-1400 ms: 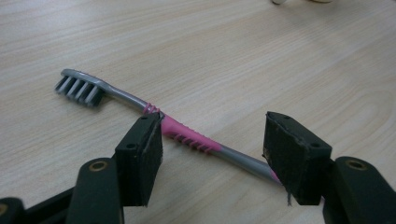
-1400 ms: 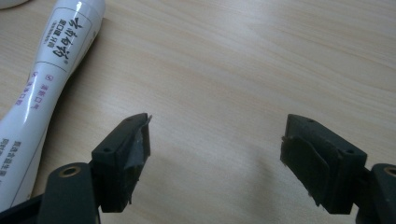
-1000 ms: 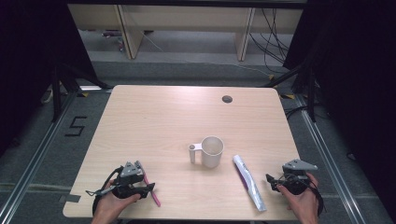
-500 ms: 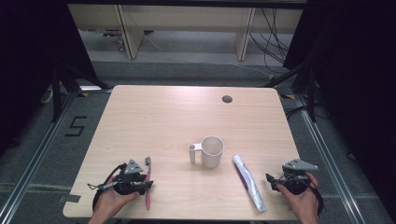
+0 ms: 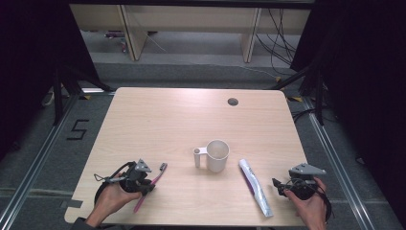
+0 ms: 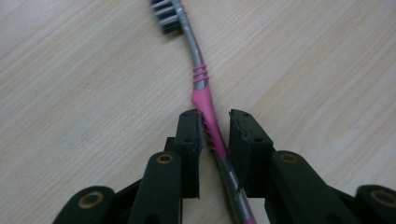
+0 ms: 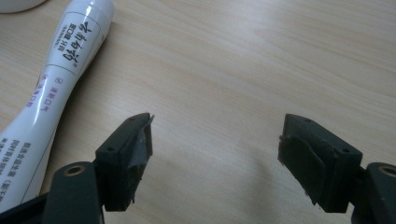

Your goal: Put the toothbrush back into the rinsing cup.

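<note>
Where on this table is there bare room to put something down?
The whole far half of the table is bare, from the mug back to the small round hole. Bare too is the near strip between the toothbrush and the toothpaste tube. The near corners are crowded by the person's hands.

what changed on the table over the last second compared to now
The left gripper has just been closing its jaws around the pink toothbrush, whose handle now sits between them; the brush has swung from lying beside the hand to pointing up and right toward the mug. The mug, the toothpaste tube and the open right gripper stayed put.
</note>
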Tool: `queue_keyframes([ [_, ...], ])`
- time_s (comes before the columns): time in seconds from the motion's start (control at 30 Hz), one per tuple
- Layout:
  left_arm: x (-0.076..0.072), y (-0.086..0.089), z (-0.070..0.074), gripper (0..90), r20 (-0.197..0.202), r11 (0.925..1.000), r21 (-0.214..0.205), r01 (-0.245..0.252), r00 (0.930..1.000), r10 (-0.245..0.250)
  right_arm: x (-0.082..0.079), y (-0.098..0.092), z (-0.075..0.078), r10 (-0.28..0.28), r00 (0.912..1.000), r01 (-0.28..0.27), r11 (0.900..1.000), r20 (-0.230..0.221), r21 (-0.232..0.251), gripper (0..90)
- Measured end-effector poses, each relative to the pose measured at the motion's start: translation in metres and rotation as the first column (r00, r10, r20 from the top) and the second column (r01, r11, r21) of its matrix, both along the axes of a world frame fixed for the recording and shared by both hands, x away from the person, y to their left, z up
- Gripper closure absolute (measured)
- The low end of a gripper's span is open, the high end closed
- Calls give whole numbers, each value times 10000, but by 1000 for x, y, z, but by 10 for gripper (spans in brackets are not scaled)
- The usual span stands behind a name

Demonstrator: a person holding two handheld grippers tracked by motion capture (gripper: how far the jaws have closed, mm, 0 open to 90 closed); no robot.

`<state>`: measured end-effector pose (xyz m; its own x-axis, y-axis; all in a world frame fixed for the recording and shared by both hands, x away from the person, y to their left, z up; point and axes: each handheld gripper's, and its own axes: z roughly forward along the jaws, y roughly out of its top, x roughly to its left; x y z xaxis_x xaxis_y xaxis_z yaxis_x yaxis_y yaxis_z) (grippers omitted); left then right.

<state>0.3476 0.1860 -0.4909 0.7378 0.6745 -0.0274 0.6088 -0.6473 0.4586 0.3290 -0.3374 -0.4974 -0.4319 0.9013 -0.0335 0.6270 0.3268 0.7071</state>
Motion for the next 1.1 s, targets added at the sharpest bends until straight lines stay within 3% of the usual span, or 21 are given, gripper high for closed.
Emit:
queue_keyframes([
  [0.23,6,-7,5,790,-645,9955,780,543,9967,-493,1,0,-1,178,9998,-177,9998,126,-93,268],
  [0.27,7,-8,5,797,-815,9954,829,474,9958,-406,-3,2,0,-173,9997,175,9998,-178,116,268],
  [0.37,11,-9,7,814,-940,9896,1193,803,9932,-692,-2,1,0,-35,9999,36,10000,-167,21,269],
  [0.47,12,-12,8,815,-1165,9865,1406,841,9909,-679,-1,0,0,68,9999,-69,9999,-84,-77,270],
  [0.63,14,-17,9,816,-1413,9781,1787,1069,9866,-820,-1,1,0,-8,10000,9,10000,-62,73,270],
  [0.67,15,-17,9,817,-1493,9765,1851,1106,9853,-833,-2,2,1,-74,9997,78,9998,-226,172,270],
  [0.73,16,-18,9,819,-1518,9733,1958,1196,9843,-904,-3,4,1,-288,9989,300,9989,-360,350,270],
  [0.83,16,-22,10,820,-1577,9632,2300,1392,9820,-1043,-2,3,1,-160,9994,168,9995,-291,274,270],
  [1.03,15,-26,10,825,-1506,9532,2550,1626,9804,-1270,-1,2,0,114,9999,-113,9999,-51,68,270],
  [1.1,15,-26,11,826,-1465,9447,2698,1866,9776,-1513,0,1,0,135,9999,-135,9999,-19,51,271],
])
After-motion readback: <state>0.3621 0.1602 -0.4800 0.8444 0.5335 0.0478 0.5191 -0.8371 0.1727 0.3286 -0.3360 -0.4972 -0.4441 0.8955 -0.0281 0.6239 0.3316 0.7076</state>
